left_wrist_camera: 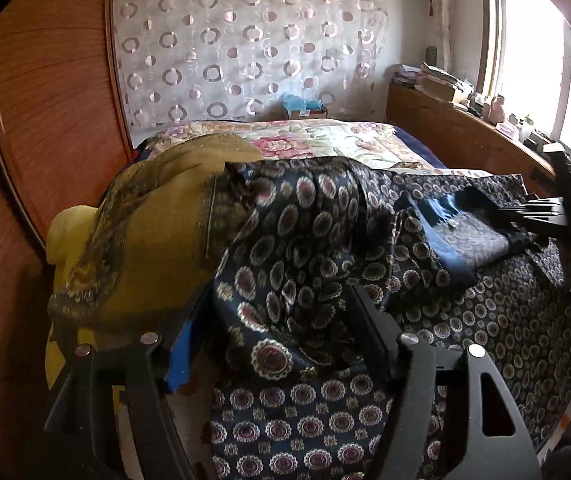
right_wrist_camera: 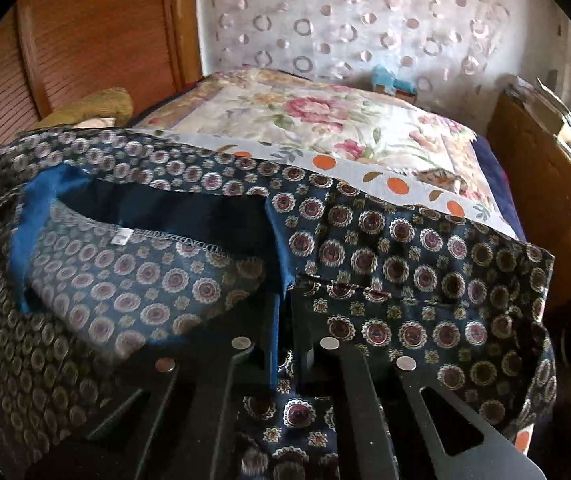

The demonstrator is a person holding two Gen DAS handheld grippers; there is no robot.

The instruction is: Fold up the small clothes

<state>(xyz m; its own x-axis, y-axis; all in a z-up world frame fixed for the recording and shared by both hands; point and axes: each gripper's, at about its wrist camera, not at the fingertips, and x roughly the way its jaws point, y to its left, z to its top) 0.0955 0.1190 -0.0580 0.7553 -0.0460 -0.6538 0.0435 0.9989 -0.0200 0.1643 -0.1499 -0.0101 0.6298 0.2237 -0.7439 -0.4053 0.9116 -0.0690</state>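
Behind everything hangs a white curtain (left_wrist_camera: 245,40) with pink rings, and a wooden wardrobe (left_wrist_camera: 45,92) fills the left of my left-hand view. On the bed lies a floral quilt (left_wrist_camera: 285,140) at the far end, and nearer to me the dark blue medallion-print garment (left_wrist_camera: 297,240) is spread in loose folds. A mustard-yellow cloth (left_wrist_camera: 145,232) is heaped just left of it, touching its edge. My left gripper (left_wrist_camera: 281,340) stands with its jaws wide apart; a fold of the garment lies between them, but the pads do not press on it. Far to the right, my right gripper (left_wrist_camera: 545,210) reaches in over the garment's blue collar (left_wrist_camera: 445,224). A wooden cabinet (left_wrist_camera: 465,136) stands under the bright window (left_wrist_camera: 533,60).

From my right-hand view, the same garment (right_wrist_camera: 405,264) covers the near bed, its plain blue collar band (right_wrist_camera: 157,208) and small white label (right_wrist_camera: 120,236) to the left. My right gripper (right_wrist_camera: 285,328) has its jaws drawn tight together, pinching the blue edge of the garment's front opening. Beyond the garment a white strip with orange dots (right_wrist_camera: 365,172) borders the floral quilt (right_wrist_camera: 305,120).
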